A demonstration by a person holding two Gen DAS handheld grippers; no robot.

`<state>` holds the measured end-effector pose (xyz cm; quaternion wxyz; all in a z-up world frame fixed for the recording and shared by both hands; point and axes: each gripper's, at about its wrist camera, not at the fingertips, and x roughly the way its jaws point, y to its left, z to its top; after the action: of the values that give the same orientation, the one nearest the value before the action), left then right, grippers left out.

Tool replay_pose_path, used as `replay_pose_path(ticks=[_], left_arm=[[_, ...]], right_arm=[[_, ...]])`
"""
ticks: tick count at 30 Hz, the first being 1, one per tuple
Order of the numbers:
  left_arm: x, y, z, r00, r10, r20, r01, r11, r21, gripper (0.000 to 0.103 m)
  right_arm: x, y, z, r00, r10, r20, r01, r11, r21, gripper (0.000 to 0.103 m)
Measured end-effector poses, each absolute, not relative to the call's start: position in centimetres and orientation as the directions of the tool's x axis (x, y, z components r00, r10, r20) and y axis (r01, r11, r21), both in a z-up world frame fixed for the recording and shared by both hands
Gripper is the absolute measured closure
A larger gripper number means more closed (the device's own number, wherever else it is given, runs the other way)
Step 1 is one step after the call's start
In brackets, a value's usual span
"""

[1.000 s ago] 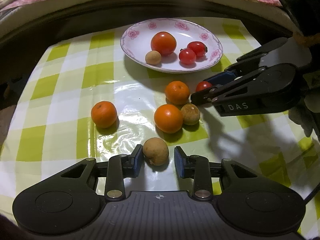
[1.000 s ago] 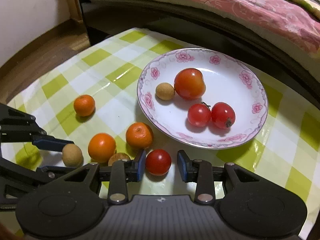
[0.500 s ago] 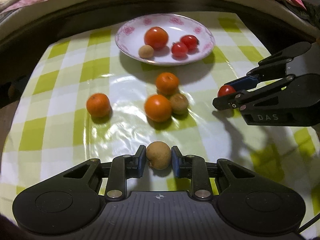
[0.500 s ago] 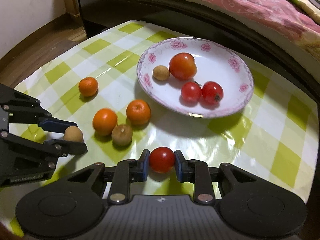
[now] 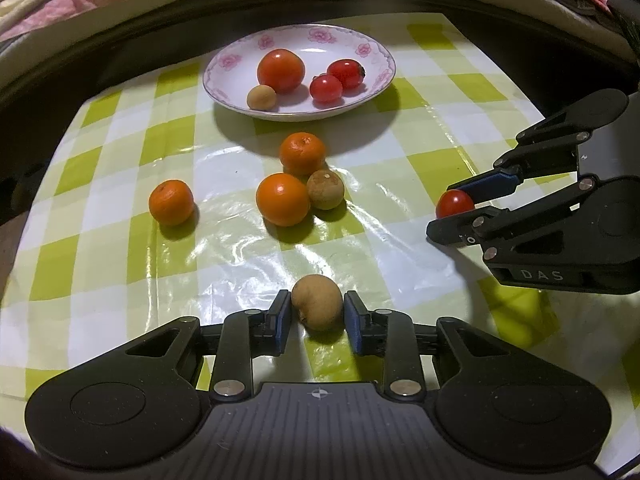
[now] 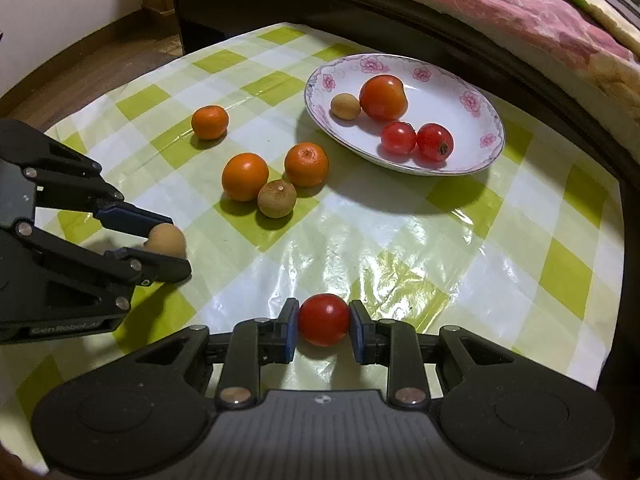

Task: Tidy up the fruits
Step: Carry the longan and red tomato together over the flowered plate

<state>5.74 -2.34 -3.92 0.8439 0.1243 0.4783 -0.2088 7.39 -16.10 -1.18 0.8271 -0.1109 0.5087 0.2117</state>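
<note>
So both grabs landed in the last second: the left gripper [image 5: 317, 315] went from open around the brown longan [image 5: 317, 307] to clamped on it, and the right gripper [image 6: 323, 321] did the same with the cherry tomato [image 6: 324, 319]. Both fruits look lifted off the checked tablecloth [image 6: 400, 232] now, since each view has pulled back and the plate [image 6: 494, 136] sits further off than it did a second ago. My read is the pick step is done for this pair and the carry to the plate comes next.

Already on the plate: a big tomato [image 6: 383, 97], two small red tomatoes [image 6: 416, 139] touching each other, and one pale longan [image 6: 345, 105] just beside the big tomato. Left on the cloth are three tangerines, one off on its own [image 6: 209, 121] and two [image 6: 245, 176] near each other with a darker longan [image 6: 277, 198] touching them, so roughly half the job remains.

Hard to tell stuff:
- whether the held fruits are fully clear of the cloth, since the shadows under them are close
- the pad contact on the far side of each fruit is hidden by the fruit itself
- the bedding behind the table is cropped and bent by the fisheye, and the table edges run out of view
</note>
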Motion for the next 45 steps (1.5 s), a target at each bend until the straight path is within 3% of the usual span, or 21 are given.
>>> replay_pose_path(ticks=[7, 11, 13, 18, 20, 22, 45], left_arm=[[5.6, -2.1, -4.0, 0.462, -0.24, -0.854, 0.472, 0.881, 0.008, 0.06], [5.6, -2.0, -4.0, 0.471, -0.227, -0.853, 0.462, 0.887, 0.019, 0.046], [5.7, -1.8, -4.1, 0.467, -0.23, -0.854, 0.451, 0.893, 0.006, 0.045], [5.7, -1.7, -4.0, 0.471, -0.224, -0.854, 0.437, 0.9, 0.005, 0.05], [5.7, -1.7, -3.9, 0.471, -0.225, -0.853, 0.429, 0.903, -0.001, 0.059], [5.8, -1.6, -3.8, 0.473, -0.222, -0.853, 0.42, 0.908, -0.004, 0.069], [7.9, -2.6, -1.7, 0.513, -0.251, -0.821, 0.398, 0.917, -0.031, 0.069]], right_arm=[[7.1, -16.6, -1.1, 0.395, 0.248, -0.884, -0.456, 0.889, 0.045, 0.072], [6.9, -16.9, -1.1, 0.393, 0.244, -0.887, -0.445, 0.894, 0.049, 0.066], [6.9, -16.9, -1.1, 0.393, 0.247, -0.885, -0.445, 0.894, 0.052, 0.064], [7.3, -16.7, -1.1, 0.401, 0.247, -0.882, -0.438, 0.897, 0.052, 0.065], [7.4, -16.6, -1.2, 0.402, 0.246, -0.882, -0.443, 0.895, 0.048, 0.065], [7.6, -16.6, -1.2, 0.406, 0.24, -0.882, -0.44, 0.897, 0.042, 0.074], [8.9, -16.7, 0.5, 0.455, 0.255, -0.853, -0.408, 0.911, 0.055, 0.074]])
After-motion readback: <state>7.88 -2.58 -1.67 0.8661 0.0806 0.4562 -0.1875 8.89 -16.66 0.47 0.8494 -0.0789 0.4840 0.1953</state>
